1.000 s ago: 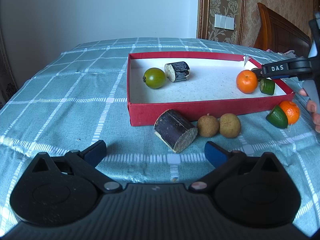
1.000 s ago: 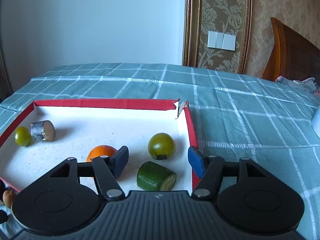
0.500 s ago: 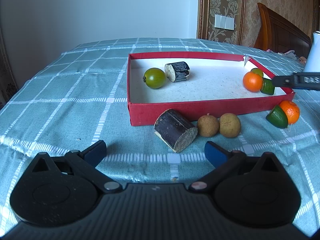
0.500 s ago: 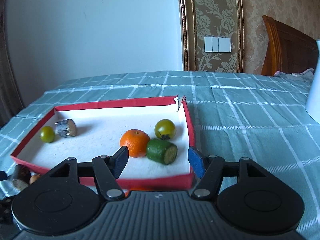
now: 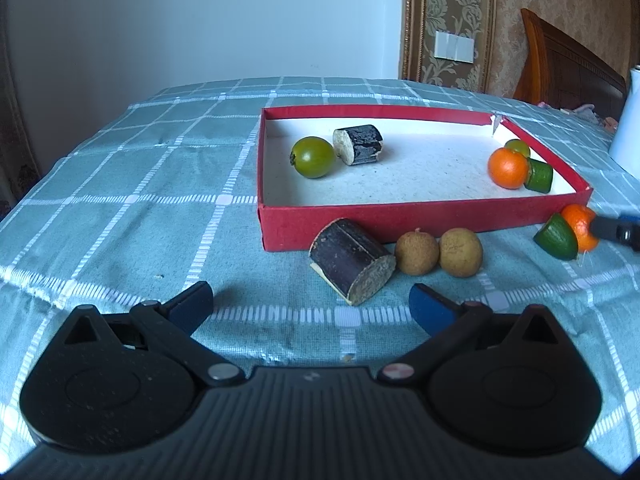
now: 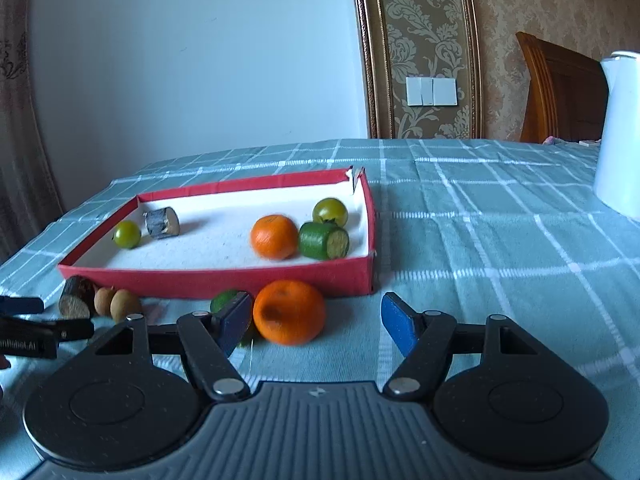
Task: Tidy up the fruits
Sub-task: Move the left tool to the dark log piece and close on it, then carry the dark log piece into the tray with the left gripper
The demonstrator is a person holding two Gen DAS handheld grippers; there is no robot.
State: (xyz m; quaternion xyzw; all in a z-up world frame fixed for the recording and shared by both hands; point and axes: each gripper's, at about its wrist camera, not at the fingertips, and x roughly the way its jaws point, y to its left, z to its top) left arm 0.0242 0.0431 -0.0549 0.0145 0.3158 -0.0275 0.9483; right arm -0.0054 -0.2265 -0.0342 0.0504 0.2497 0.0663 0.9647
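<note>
A red box [image 5: 400,222] [image 6: 224,280] holds a green tomato [image 5: 312,157], a dark sugarcane piece [image 5: 359,144], an orange [image 5: 507,167] [image 6: 274,237], a green cut piece [image 6: 324,240] and a second green tomato [image 6: 330,211]. On the cloth in front lie a sugarcane piece [image 5: 352,266], two brown longans [image 5: 438,253], a green piece [image 5: 556,237] and an orange [image 6: 289,311]. My left gripper [image 5: 312,306] is open and empty, just short of the sugarcane piece. My right gripper [image 6: 318,322] is open, with the loose orange between its fingers.
A teal checked cloth [image 5: 140,200] covers the table. A white kettle [image 6: 620,132] stands at the right. A wooden headboard [image 6: 560,88] and a wall with a switch plate [image 6: 431,91] lie behind the table.
My right gripper has drawn back out of the box and come down in front of it, around the loose orange. My left gripper has not moved.
</note>
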